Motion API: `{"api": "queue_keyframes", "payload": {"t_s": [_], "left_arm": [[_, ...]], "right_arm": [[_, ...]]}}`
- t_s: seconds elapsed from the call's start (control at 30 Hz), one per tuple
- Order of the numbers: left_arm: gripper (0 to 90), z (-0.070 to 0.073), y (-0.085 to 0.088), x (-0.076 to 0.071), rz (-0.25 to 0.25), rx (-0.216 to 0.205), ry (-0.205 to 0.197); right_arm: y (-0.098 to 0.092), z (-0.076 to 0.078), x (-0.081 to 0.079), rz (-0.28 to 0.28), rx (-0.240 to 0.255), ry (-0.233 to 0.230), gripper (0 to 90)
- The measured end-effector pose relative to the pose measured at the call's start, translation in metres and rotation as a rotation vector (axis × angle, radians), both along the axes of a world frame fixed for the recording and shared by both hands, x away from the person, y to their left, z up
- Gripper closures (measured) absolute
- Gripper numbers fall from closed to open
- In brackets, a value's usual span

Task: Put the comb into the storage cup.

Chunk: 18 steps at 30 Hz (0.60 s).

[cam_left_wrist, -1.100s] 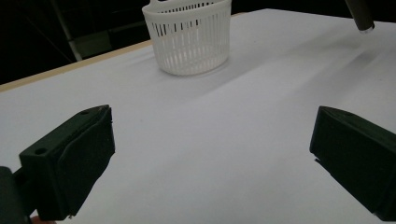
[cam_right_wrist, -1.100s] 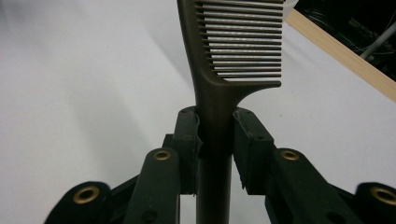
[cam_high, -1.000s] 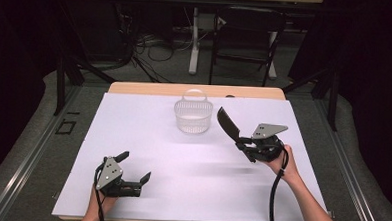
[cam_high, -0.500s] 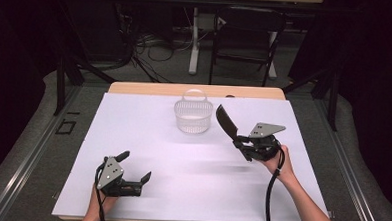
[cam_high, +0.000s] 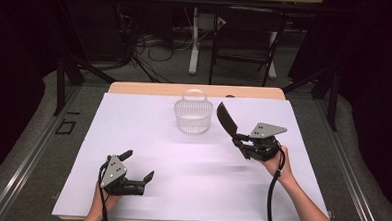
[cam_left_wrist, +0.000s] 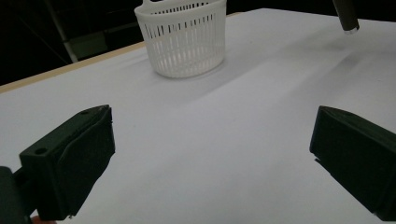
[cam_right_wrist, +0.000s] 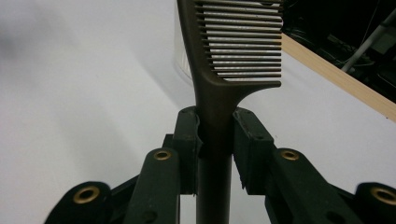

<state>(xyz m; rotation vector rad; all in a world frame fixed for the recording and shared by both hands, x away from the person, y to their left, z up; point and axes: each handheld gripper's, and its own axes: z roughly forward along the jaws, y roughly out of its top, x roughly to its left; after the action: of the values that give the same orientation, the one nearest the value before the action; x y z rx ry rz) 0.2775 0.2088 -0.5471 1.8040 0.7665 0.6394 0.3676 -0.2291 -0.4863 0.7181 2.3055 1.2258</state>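
A dark brown comb (cam_high: 227, 119) (cam_right_wrist: 236, 51) is clamped by its handle in my right gripper (cam_high: 240, 139) (cam_right_wrist: 215, 135), held above the white tabletop at the right, its toothed end pointing up toward the basket. The white slotted basket (cam_high: 193, 115) (cam_left_wrist: 183, 39) with a handle stands upright at the table's far middle, just left of the comb's tip. My left gripper (cam_high: 137, 167) (cam_left_wrist: 212, 154) rests low near the front left of the table, jaws wide apart with nothing between them. The comb's handle end (cam_left_wrist: 346, 16) pokes into the left gripper view at top right.
A white sheet covers the table (cam_high: 147, 138), with a wooden edge (cam_high: 135, 88) along the far side. Beyond it are a dark floor, cables, a table leg (cam_high: 193, 40) and a chair (cam_high: 244, 37). A cable (cam_high: 272, 194) trails from my right gripper along the forearm.
The right gripper with the comb has crept slightly left and toward the basket. The left gripper has stayed still.
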Motion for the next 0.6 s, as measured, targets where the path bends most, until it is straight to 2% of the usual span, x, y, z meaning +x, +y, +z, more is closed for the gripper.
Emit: {"api": "queue_keyframes", "payload": {"t_s": [0.33,0.6], "left_arm": [[0.1,0.000,0.000,-0.001,-0.016,-0.001,-0.008],[0.1,0.000,0.000,-0.001,-0.015,0.004,-0.008]], "right_arm": [[0.007,0.002,0.001,-0.008,0.000,-0.009,72.8],[0.013,0.006,0.000,-0.007,0.011,-0.035,72.8]]}}
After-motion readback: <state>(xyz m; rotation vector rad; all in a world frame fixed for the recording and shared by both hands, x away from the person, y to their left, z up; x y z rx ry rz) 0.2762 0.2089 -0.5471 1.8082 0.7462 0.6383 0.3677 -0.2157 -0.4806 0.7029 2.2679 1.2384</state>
